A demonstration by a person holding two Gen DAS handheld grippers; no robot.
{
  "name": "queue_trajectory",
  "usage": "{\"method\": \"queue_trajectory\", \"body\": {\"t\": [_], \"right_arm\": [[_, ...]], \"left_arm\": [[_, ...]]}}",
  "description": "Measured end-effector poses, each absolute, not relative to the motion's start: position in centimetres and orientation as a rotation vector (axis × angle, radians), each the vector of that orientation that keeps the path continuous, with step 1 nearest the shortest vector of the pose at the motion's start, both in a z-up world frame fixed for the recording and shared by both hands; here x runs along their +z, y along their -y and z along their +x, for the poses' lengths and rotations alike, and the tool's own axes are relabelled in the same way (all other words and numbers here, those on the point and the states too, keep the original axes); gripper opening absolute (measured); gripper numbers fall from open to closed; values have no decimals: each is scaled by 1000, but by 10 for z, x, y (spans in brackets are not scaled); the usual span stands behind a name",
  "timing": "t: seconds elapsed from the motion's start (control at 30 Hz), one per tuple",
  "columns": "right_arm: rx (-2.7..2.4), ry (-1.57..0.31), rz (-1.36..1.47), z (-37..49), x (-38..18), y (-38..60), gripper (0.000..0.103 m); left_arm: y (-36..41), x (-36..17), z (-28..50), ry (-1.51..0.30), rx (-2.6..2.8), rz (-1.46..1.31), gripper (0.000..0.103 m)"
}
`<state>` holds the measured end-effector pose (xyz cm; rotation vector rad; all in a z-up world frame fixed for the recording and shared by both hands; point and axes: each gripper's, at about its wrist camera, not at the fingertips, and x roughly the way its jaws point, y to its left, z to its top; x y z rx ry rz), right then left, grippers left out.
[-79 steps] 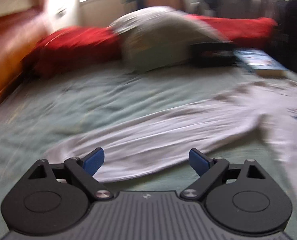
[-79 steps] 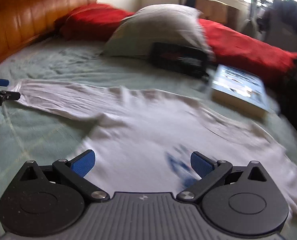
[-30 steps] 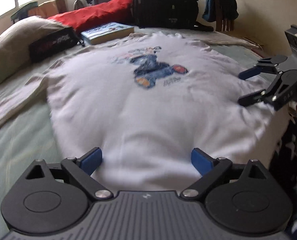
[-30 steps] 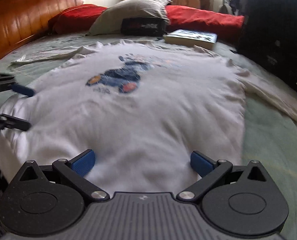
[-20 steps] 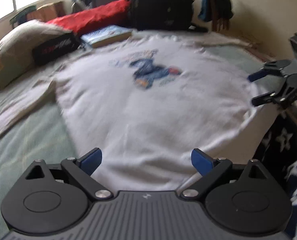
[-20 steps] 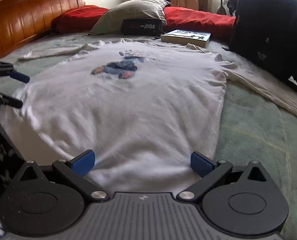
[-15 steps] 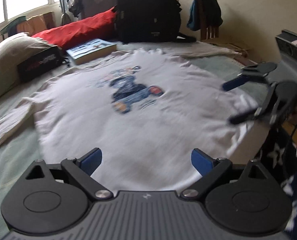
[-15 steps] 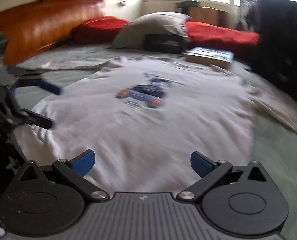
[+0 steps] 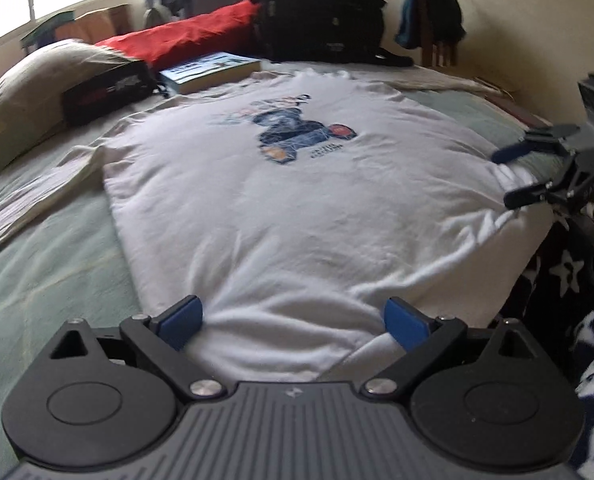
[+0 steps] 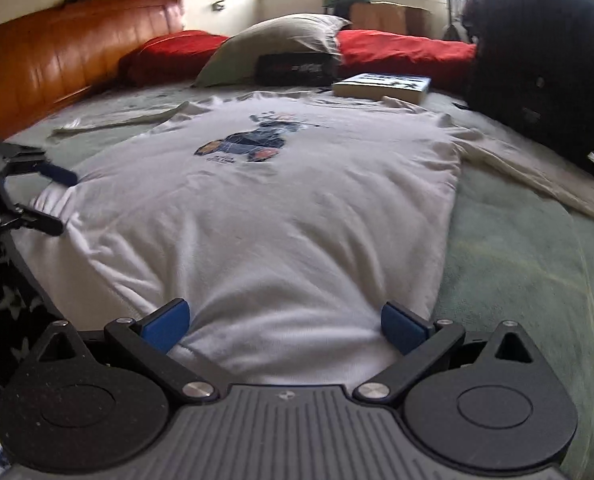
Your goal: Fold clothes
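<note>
Left wrist view: your left gripper (image 9: 293, 320) is spread wide, its blue pads on either side of the hem of the shirt (image 9: 297, 184), gripping nothing. The shirt lies flat, print up, on the green sheet (image 9: 45, 272) of the bed, its hem at the near edge. Beyond its collar lie a book (image 9: 213, 72), a black pouch (image 9: 109, 90), a pillow (image 9: 37, 88) and a backpack (image 9: 321, 12). At right, your right gripper (image 9: 513, 176) hovers over the hem corner, fingers apart.

Right wrist view: your right gripper (image 10: 285, 326) is likewise spread, straddling the shirt (image 10: 277, 208) hem without pinching it. One sleeve (image 10: 545, 180) trails right across the sheet. Your left gripper (image 10: 53, 200) shows at left, fingers apart, at the opposite hem corner. A headboard (image 10: 57, 56) stands behind.
</note>
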<state>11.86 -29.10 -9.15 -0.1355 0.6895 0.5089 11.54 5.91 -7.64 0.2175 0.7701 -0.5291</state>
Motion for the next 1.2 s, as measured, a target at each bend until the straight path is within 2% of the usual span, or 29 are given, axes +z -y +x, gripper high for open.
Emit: {"method": "queue_trajectory", "body": {"t": [0.33,0.53,0.63,0.83,0.97,1.2], "right_arm": [[459,-680,-137,116,-94,268,103],[445,-672,-135,115,-98,256,103],[434,-675,-141,115,-98,254,103],[421,-678,-144,113,-97,253,103],[423,-675,-142,113,-98,254,103],[426,-671,-138,113,-98,255,103]], "left_arm": [[-59,-70,103,-853,-501,135,97],[-67,-49,94,-856,-457,186,97],[-65,-35,106,-787,-440,197,97],[-66,-51,150,-821,-430,100,97],[-79,-67,152,-861,-396,66,97],[-71,-47,141,-841,-368,226,97]]}}
